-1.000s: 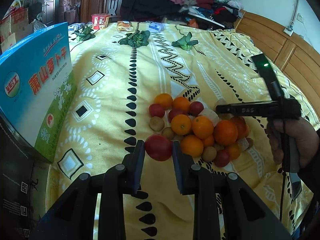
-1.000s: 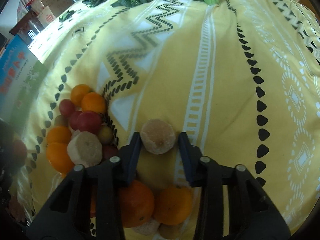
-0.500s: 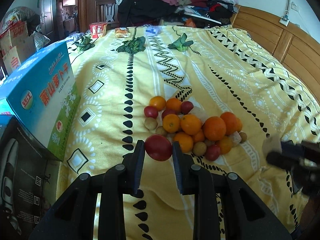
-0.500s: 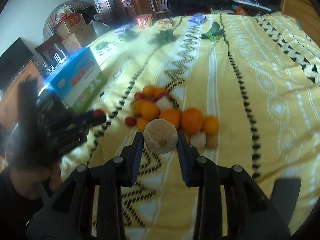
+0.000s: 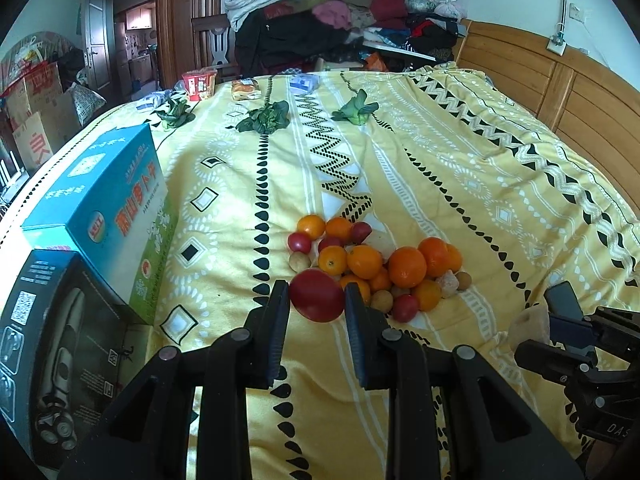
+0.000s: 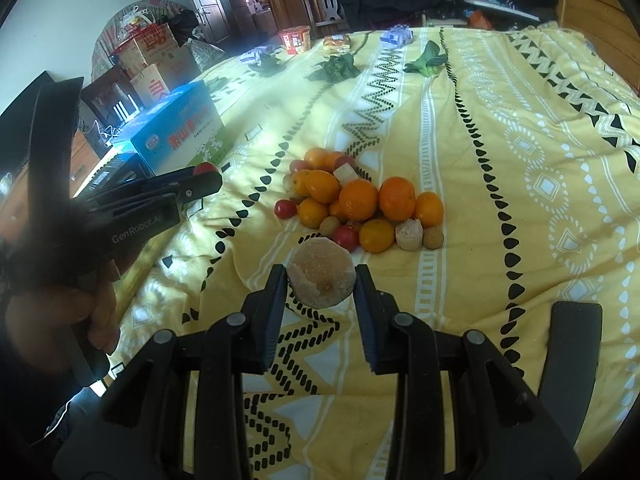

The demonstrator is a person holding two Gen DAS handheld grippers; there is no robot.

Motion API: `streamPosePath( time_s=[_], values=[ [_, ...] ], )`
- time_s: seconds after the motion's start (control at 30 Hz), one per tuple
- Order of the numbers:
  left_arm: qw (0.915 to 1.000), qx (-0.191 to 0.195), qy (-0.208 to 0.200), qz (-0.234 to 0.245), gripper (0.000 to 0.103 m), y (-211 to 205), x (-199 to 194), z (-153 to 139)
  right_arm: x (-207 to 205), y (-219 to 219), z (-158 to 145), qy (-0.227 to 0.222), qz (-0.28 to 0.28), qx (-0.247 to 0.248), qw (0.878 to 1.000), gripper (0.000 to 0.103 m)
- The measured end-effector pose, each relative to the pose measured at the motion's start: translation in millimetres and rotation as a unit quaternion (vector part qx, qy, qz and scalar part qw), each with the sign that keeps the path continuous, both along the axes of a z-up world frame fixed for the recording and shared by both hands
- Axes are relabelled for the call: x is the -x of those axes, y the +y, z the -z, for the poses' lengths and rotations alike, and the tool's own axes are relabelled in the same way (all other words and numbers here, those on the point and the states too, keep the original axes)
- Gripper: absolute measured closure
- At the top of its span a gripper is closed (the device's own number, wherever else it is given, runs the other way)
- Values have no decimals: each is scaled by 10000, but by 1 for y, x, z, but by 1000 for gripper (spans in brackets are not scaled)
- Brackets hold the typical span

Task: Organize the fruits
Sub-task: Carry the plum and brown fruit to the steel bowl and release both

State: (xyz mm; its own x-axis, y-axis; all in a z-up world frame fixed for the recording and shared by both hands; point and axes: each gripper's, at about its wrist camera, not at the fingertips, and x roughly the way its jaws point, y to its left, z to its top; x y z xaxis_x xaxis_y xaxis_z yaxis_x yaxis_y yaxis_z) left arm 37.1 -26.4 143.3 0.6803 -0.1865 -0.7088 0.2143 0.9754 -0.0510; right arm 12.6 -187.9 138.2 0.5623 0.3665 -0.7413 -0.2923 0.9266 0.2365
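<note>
**Carrying two fruits off the heap, one in each gripper**

Holding both loads clear of the bedspread, the two grippers sit nearest the cameras. The left gripper is clenched on a red fruit, smooth and round, pinched at its widest part. The right gripper is clamped on a rough tan fruit, likewise caught across its middle between the two fingers.

Slipping looks like the main risk. The red fruit has a glossy skin and only narrow pads on it, so a quick swing or a slackened squeeze could let it roll out and drop onto the yellow bedspread, perhaps into the heap. Squeezing harder may bruise or split it, since it appears soft. The tan fruit seems firmer and less likely to slide. Both grippers share the space before the heap, so crossing paths could knock them together.

Each gripper points forward and slightly down, fingers level, raised above the cloth. From the right wrist view, the left hand grips its handle low at the left edge.

Beyond lies the fruit pile: oranges, small red ones and little brown ones, touching one another. Left of it stands a blue box; leafy greens lie far up the bed.
</note>
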Motion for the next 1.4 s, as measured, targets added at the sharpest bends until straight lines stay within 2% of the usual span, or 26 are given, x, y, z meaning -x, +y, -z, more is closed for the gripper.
streamPosePath(
  time_s=[0.37, 0.6, 0.87, 1.0, 1.17, 1.4],
  values=[
    [9990, 88, -304, -314, 75, 40, 27, -33, 9, 39, -38, -401, -341, 27, 9986, 69],
    [9937, 247, -614, -900, 75, 114, 58, -63, 16, 99, -72, -778, -938, -23, 9925, 69],
    [9765, 691, -997, -1781, 75, 231, 112, -90, 30, 184, -101, -1072, -1761, -142, 9784, 69],
    [9653, 743, -1127, -2238, 75, 283, 139, -96, 39, 231, -114, -1188, -2176, -173, 9686, 69],
    [9521, 670, -1073, -2784, 75, 333, 162, -90, 49, 284, -122, -1175, -2647, -296, 9567, 69],
    [9407, 450, -904, -3239, 75, 370, 185, -65, 58, 351, -107, -822, -3157, -357, 9446, 69]
  ],
)
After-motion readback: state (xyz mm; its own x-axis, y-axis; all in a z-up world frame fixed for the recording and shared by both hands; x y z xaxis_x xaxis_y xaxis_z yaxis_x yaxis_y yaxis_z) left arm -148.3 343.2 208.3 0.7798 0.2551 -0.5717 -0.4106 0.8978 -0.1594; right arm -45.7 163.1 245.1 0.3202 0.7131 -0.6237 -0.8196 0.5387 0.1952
